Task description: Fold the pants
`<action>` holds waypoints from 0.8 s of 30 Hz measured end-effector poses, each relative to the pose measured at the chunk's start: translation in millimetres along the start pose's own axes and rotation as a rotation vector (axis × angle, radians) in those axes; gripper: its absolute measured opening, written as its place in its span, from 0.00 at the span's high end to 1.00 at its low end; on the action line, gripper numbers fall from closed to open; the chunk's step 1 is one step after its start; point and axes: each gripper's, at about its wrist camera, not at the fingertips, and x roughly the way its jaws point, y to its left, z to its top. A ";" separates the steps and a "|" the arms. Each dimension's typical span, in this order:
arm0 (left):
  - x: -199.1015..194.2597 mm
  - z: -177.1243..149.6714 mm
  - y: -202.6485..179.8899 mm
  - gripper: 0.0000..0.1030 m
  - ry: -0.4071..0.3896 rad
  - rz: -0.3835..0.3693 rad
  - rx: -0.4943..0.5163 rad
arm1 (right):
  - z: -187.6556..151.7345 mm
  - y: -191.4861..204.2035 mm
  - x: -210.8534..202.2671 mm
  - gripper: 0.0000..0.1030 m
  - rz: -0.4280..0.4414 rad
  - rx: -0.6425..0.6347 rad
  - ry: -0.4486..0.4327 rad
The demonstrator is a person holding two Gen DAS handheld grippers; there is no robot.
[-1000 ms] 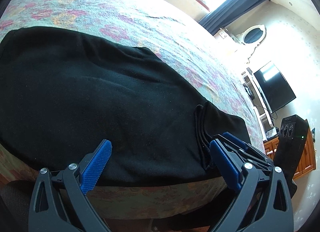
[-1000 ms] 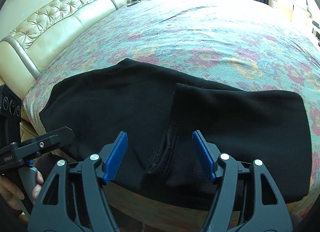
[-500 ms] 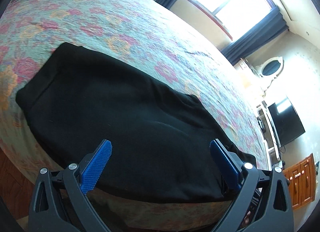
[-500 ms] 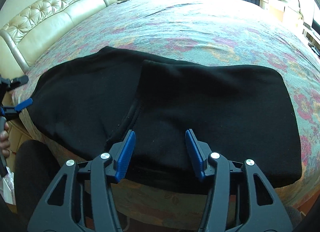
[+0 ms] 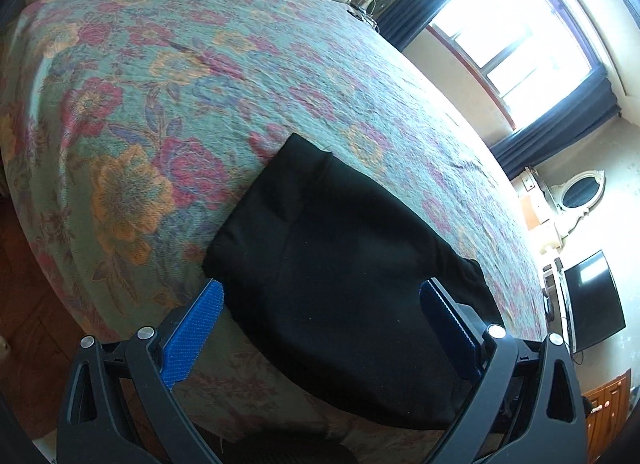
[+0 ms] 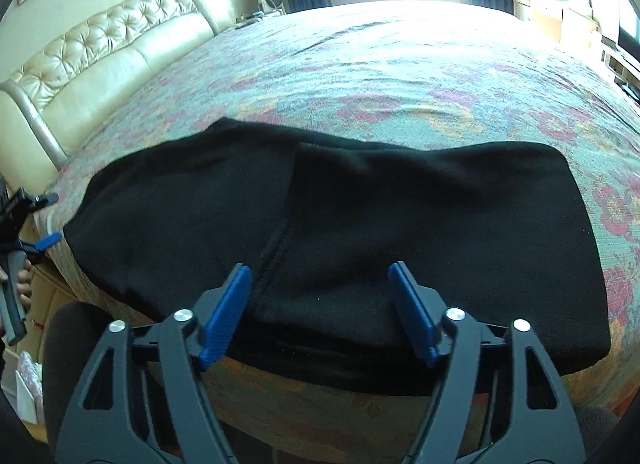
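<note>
No readable txt, labels or nos. anywhere; fisheye edges maybe too blurry.

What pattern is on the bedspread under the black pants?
A floral pattern on the bedspread: pink, red and orange flowers on pale green, clearest in the left wrist view.

You have the black pants [image 6: 400, 224] lying flat along the near edge of the bed [image 6: 400, 76], partly folded: one end is doubled back over the middle, its folded edge forming a soft ridge across the cloth. The near hem overhangs the bed's edge slightly.
</note>
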 end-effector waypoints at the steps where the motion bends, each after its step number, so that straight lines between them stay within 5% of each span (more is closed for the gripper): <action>1: -0.8 2.3 8.0 0.05 0.001 0.002 -0.019 | 2.1 -0.2 -4.2 0.28 0.001 0.002 -0.011; 8: 7.7 29.2 47.6 0.05 0.067 -0.093 -0.088 | 5.5 4.1 -16.6 0.24 0.032 0.002 -0.010; 13: 24.8 62.1 39.5 0.05 0.192 -0.190 0.064 | -1.3 7.1 -15.9 0.24 0.041 0.002 0.021; 17: 54.5 74.2 38.9 0.05 0.347 -0.170 0.134 | -6.3 13.6 -16.2 0.24 0.050 -0.019 0.040; 24: 68.2 79.7 32.9 0.05 0.414 -0.308 0.198 | -7.5 18.2 -7.4 0.24 0.037 -0.029 0.077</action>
